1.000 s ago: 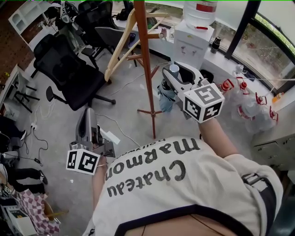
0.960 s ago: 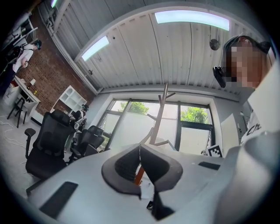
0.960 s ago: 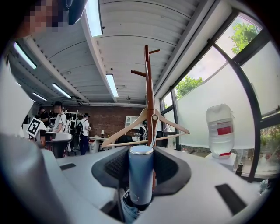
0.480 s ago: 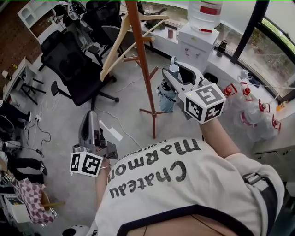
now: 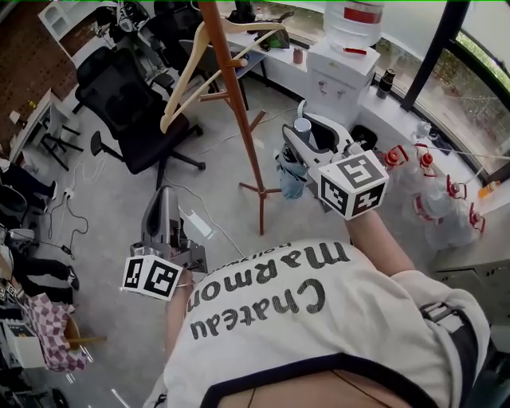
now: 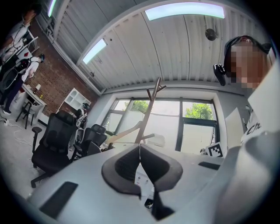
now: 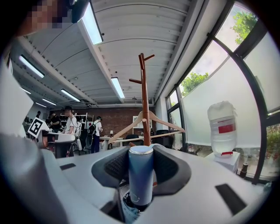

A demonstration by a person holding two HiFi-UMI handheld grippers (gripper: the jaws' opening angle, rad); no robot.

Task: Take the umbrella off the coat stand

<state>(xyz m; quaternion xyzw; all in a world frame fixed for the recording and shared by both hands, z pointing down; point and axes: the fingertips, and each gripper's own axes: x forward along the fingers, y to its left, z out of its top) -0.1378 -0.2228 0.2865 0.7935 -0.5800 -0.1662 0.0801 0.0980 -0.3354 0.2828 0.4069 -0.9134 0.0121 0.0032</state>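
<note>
The right gripper (image 7: 141, 169) keeps its jaws clamped on the folded blue fabric umbrella (image 5: 291, 178), which is now drawn farther from the brown wooden coat stand (image 5: 239, 127). The left gripper (image 6: 140, 157) has its jaws closed and empty. The removal looks done.

The floor (image 5: 119, 223) is grey and smooth. Black office chairs (image 5: 127, 111) stand on it at the left side. One wall (image 6: 54, 81) is of red brick, and a white shelf (image 6: 74, 99) stands against it. Tall windows (image 6: 194, 131) show green trees outside. Long lamps (image 6: 183, 10) shine on the white ribbed ceiling (image 6: 175, 52). A white water dispenser (image 5: 341, 73) stands near the windows.
</note>
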